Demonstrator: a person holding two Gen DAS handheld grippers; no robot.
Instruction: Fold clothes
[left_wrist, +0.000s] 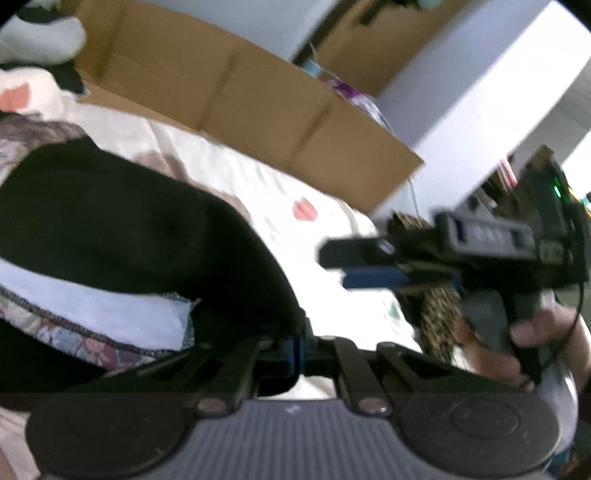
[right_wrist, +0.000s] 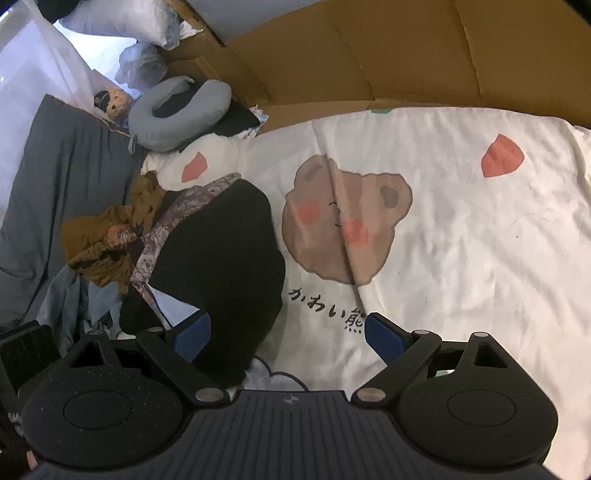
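Observation:
A black garment (left_wrist: 129, 229) with a floral-lined edge (left_wrist: 74, 332) and a white inner patch lies on the bear-print sheet (left_wrist: 258, 177). My left gripper (left_wrist: 295, 354) is shut, its blue pads pinched on the garment's near edge. In the right wrist view the same black garment (right_wrist: 221, 251) lies left of the bear print (right_wrist: 343, 221), with the floral strip (right_wrist: 166, 221) along its left side. My right gripper (right_wrist: 288, 339) stands open just above the sheet, with the garment's lower edge reaching under its left pad (right_wrist: 192, 339). The left wrist view shows that right gripper (left_wrist: 340, 266) from the side, held by a hand (left_wrist: 524, 336).
Cardboard sheets (right_wrist: 369, 55) line the far side of the bed. A brown garment (right_wrist: 103, 243) and a blue one (right_wrist: 70, 295) are heaped at the left. A grey neck pillow (right_wrist: 177, 110), a small plush toy (right_wrist: 114, 101) and a grey blanket (right_wrist: 44, 192) lie beyond.

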